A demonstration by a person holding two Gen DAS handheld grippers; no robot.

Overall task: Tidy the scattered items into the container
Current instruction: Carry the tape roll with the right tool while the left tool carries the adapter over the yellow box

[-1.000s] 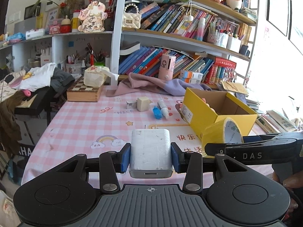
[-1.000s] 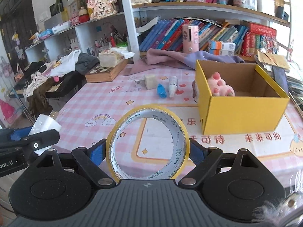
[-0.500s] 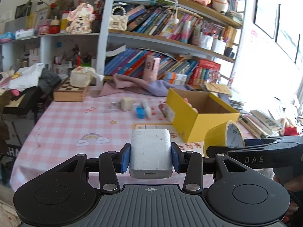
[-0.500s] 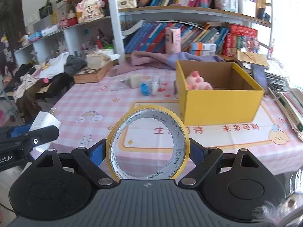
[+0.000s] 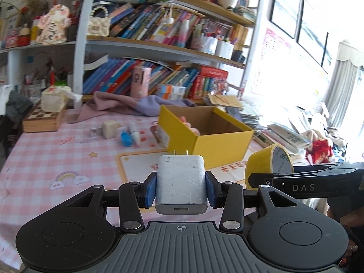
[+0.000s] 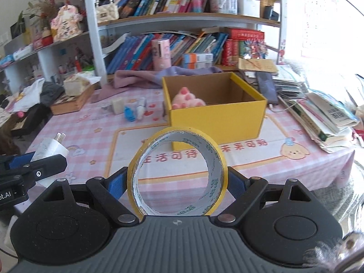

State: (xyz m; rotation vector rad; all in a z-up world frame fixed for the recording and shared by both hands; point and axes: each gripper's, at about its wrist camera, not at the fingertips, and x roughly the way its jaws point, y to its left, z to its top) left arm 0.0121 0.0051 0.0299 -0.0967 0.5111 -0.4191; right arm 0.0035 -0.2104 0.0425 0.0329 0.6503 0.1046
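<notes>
The left gripper (image 5: pixel 181 187) pinched a scuffed white charger (image 5: pixel 181 182), prongs forward, above the table's (image 5: pixel 56 159) near edge. The right gripper (image 6: pixel 177 182) clamped an upright yellow tape roll (image 6: pixel 177 175), its white core facing the camera. Ahead stood the open yellow box (image 6: pixel 216 120) with a pink plush (image 6: pixel 187 100) inside. Left of the box lay a cream cube (image 6: pixel 117 105), a blue item (image 6: pixel 129 113) and a white tube (image 6: pixel 141 110). Nothing stood between the grippers and the box.

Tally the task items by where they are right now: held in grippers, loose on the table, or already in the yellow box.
Held: 2, white charger, yellow tape roll
Loose on table: 4, metal clip, beige block, blue item, white tube
In yellow box: 1, pink plush
Total: 7
</notes>
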